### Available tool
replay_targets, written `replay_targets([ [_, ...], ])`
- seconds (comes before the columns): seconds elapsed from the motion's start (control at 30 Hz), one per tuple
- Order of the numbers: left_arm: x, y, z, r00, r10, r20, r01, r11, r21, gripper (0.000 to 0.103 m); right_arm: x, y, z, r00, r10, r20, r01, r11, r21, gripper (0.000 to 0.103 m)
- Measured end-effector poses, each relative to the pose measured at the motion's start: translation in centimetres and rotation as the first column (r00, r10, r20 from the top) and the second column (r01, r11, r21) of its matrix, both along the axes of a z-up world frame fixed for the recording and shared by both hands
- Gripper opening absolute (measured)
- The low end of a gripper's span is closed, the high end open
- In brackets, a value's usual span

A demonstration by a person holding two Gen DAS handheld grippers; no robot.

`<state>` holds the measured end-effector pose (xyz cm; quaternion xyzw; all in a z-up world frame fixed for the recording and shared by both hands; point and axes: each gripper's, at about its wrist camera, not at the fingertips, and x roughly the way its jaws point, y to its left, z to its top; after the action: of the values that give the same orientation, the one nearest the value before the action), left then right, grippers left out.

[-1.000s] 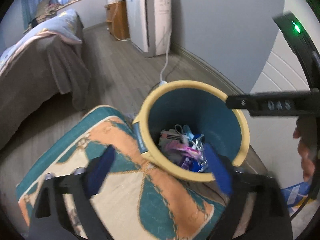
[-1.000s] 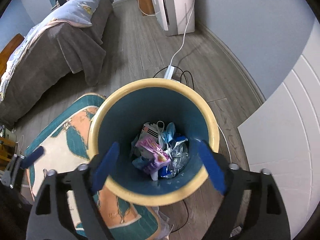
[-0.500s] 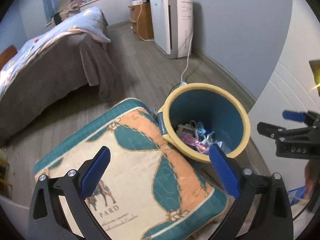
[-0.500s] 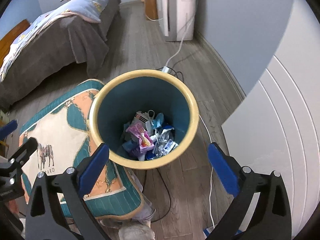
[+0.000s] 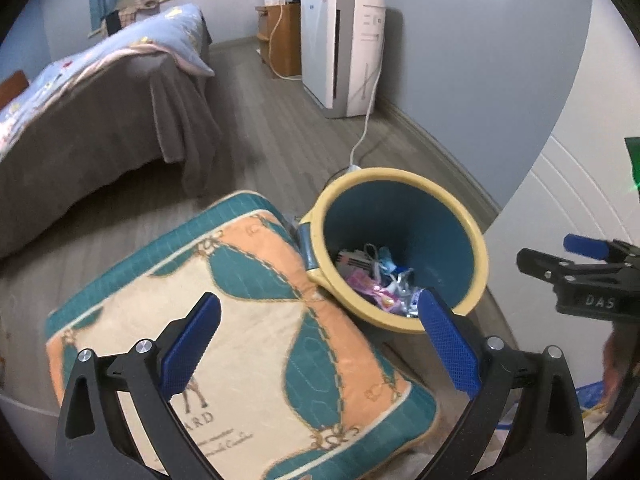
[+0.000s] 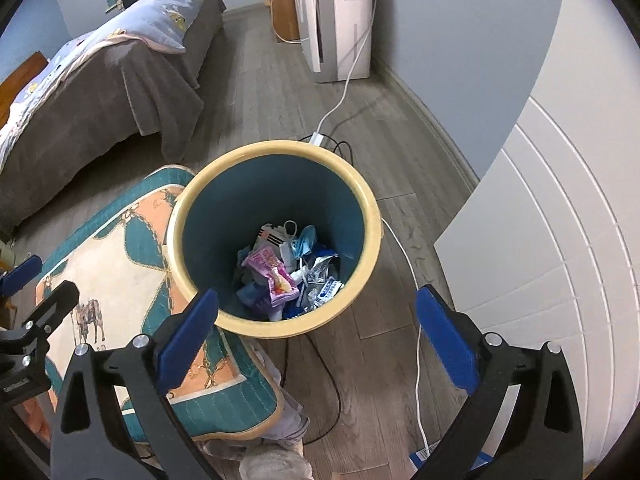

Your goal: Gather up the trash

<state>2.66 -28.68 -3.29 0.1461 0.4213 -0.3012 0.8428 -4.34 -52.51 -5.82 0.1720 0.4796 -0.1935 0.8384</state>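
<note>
A round waste bin (image 6: 276,322) with a cream rim and teal inside stands on a grey wood floor (image 6: 256,96) and serves here as the landmark. At its bottom lies a small heap of trash (image 6: 286,270): a pink wrapper, crumpled foil, blue and white scraps. Both handheld grippers hover above and on the near side of the bin, pointing steeply down. The left gripper (image 5: 320,342) has its blue pads spread wide with nothing between them; the right gripper (image 6: 316,330) is likewise at its widest and empty. Judging by this, at least one round of collecting looks done, with waste already in the bin and neither tool carrying anything. What may be left is a blue and white scrap (image 6: 424,456) on the floor nearer the camera than the bin, though it is too cut off to identify. Touching the bin's left side is a teal, orange and cream cushion (image 5: 224,320). Beyond the bin, a white cable (image 6: 348,76) runs to a white appliance (image 6: 344,16) by the wall. A white panelled door (image 6: 560,280) stands right of the bin, a bed (image 6: 88,80) well off to the left, with open floor between bin and bed.
</note>
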Motion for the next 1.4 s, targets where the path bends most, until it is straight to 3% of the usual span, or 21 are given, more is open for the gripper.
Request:
replay_targets([
  [0.13, -0.27, -0.01, 0.20, 1.000, -0.002, 0.026, 0.002, 1.000, 0.016, 0.098, 0.00, -0.09, -0.22, 1.000, -0.011, -0.014, 0.011, 1.000, -0.004, 0.097],
  [1.4, -0.10, 0.33, 0.51, 1.000, 0.002, 0.020, -0.002, 1.000, 0.012, 0.098, 0.01, 0.25, 0.22, 0.999, -0.010, -0.033, 0.009, 0.999, -0.046, 0.097],
])
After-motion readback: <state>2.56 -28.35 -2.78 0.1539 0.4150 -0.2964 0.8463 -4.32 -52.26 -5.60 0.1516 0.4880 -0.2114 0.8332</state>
